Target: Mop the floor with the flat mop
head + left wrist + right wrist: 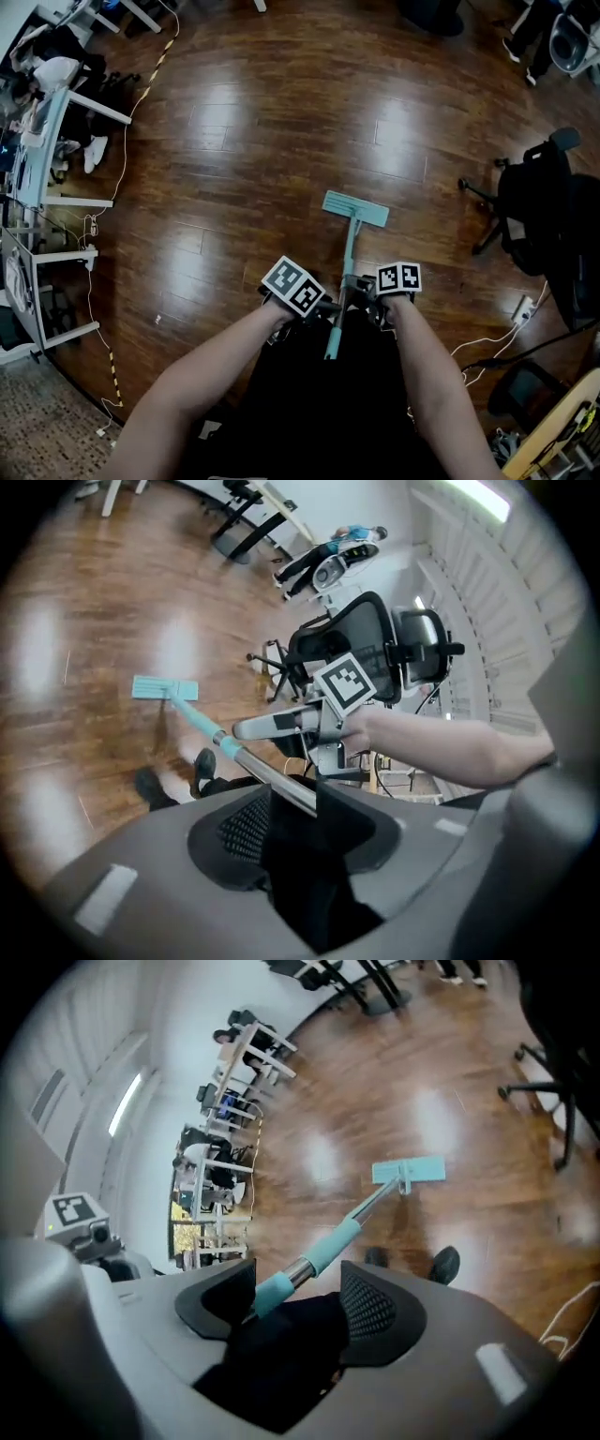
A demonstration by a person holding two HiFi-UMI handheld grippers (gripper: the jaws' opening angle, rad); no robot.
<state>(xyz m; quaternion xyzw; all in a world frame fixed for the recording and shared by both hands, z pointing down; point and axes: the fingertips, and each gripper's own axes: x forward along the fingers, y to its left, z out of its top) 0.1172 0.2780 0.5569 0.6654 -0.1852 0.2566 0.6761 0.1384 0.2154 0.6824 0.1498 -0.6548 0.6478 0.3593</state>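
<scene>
Inside left tongs, inside right tongs, both spread: mop handle, unpinched.

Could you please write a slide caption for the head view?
Left gripper and right gripper stand open around the teal flat mop's handle, mop head flat on the wooden floor.

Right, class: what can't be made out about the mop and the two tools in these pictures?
- Underside of the mop head: every view shows only its top.
- Where the handle meets the left tool: left gripper view, the tool's own pad covers it.
- The tools' jaws: head view, the marker cubes cover them.
- Office chair: head view, right edge cuts it off.
</scene>
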